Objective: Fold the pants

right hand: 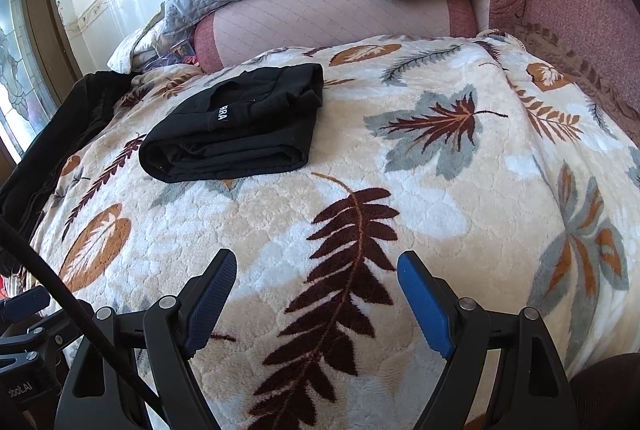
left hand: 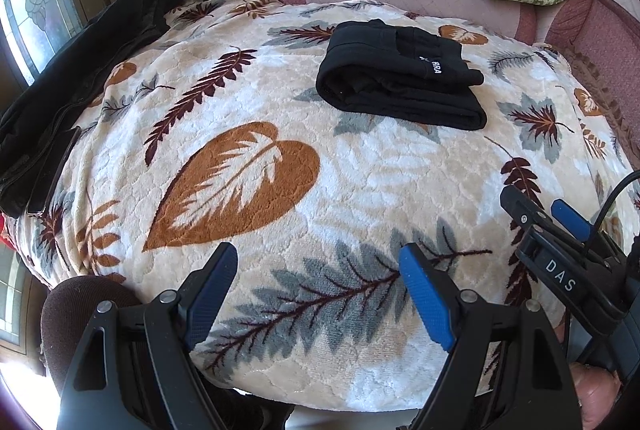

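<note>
Left wrist view: black folded pants (left hand: 400,78) lie finished on the leaf blanket (left hand: 240,170); left gripper (left hand: 320,294) and right gripper (right hand: 316,298) gape empty, nothing left but withdrawing.

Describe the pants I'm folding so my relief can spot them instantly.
Start at the leaf-print blanket covering the bed. On its far half lies the folded black pants, a compact bundle with white lettering on the waistband. The other black garment lies unfolded along the blanket's left edge.
</note>
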`<state>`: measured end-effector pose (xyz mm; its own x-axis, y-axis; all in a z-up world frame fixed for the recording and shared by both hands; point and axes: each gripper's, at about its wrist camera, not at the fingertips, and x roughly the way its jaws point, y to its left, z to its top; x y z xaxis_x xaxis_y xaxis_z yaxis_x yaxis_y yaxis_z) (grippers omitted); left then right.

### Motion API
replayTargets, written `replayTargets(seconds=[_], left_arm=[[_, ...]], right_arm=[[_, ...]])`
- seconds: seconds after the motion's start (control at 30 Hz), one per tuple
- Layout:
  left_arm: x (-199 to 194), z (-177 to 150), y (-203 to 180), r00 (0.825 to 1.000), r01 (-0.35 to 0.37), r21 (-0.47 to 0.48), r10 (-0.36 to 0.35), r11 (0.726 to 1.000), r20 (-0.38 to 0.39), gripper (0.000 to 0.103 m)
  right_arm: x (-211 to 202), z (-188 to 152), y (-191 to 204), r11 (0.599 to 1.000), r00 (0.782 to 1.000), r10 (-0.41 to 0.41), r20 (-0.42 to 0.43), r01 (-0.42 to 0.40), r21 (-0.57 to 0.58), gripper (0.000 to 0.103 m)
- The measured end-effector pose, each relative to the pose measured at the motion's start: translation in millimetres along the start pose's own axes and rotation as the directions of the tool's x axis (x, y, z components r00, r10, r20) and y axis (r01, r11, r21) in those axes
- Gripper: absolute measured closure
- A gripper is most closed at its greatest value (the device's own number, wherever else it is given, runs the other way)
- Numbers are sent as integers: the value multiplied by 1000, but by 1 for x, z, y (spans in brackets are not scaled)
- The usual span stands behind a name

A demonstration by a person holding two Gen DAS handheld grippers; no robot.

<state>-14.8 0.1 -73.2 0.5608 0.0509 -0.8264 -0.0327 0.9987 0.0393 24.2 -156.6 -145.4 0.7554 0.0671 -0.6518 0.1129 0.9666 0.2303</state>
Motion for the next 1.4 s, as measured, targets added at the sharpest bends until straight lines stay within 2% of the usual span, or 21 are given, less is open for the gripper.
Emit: replayTargets(seconds=[1.03, 1.1, 1.23, 1.33, 1.4], left_arm=[[-16, -3, -5, 998, -17, 30, 15, 999, 57, 21], [-17, 1, -3, 998, 7, 26, -9, 1000, 64, 21], [-10, 24, 10, 993, 100, -6, -100, 995, 66, 21], [6, 60, 25, 973, 226, -49, -223, 973, 57, 21], [17, 81, 28, 959, 281, -69, -277, 957, 59, 21]], right_arm=[[-9, -3, 0, 999, 999, -33, 36, 34, -28, 16], [-9, -3, 0, 999, 999, -30, 37, 31, -26, 16], [-8, 1, -3, 1000, 1000, -2, 17, 3, -15, 16], [-5, 19, -8, 998, 998, 58, -6, -58, 0, 16], [-2, 37, -9, 995, 995, 95, -10, -95, -1, 16]])
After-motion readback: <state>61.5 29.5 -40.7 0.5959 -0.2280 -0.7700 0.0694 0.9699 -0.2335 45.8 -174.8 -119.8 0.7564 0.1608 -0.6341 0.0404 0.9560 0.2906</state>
